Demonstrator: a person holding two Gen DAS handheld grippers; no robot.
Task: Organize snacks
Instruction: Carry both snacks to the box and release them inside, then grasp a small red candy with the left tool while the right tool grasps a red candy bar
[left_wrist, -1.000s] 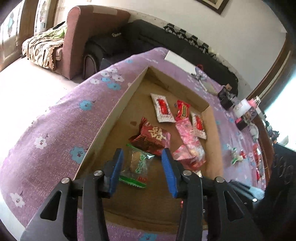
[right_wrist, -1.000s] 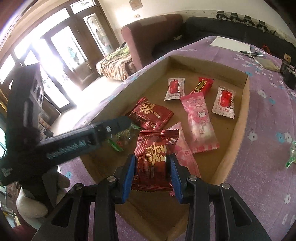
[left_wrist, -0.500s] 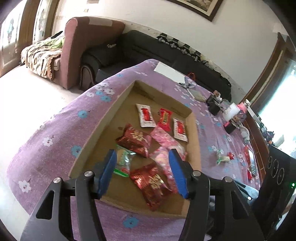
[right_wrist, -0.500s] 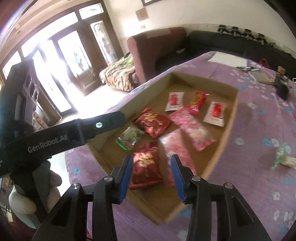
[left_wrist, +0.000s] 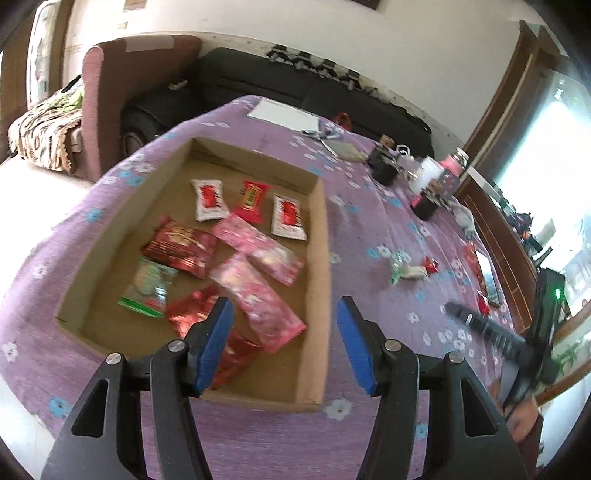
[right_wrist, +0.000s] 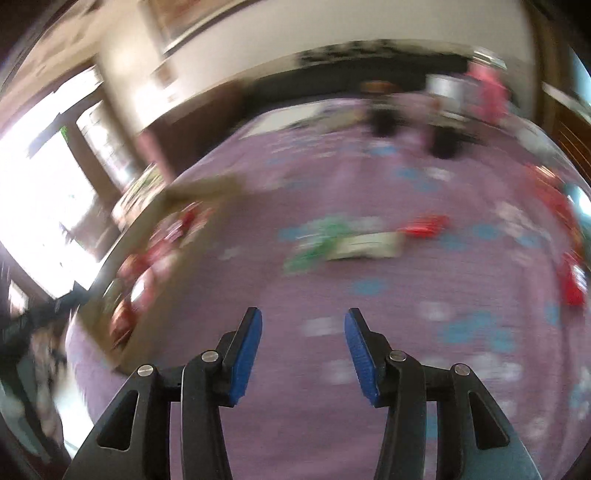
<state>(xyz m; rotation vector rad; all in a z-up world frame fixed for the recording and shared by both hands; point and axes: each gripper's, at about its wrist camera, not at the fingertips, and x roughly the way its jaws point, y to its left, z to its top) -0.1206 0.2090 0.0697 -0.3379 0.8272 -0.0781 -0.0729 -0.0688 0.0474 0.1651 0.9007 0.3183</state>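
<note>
The snacks (left_wrist: 236, 258) lay in the box (left_wrist: 317, 258) on the purple cloth (left_wrist: 369, 229), with a green-and-white packet (right_wrist: 347, 243) loose beside it. I held my left gripper (left_wrist: 284, 339) spread and empty over the box's near edge. My right gripper (right_wrist: 303, 354) gaped empty above the cloth, the view blurred.

— The cardboard box (left_wrist: 319, 236): what finish?

— Matt brown, raw at the cut edges. The snack wrappers inside are glossy film; the dark red packet (left_wrist: 179, 246) looks like crinkled foil, the pink packet (left_wrist: 258, 249) like shiny plastic.

— And the tablecloth (left_wrist: 369, 435)?

— Woven purple cloth, matt, with printed flowers. The left gripper (left_wrist: 284, 341) has black plastic arms, blue ribbed pads (left_wrist: 214, 341) and bright metal pins.
</note>
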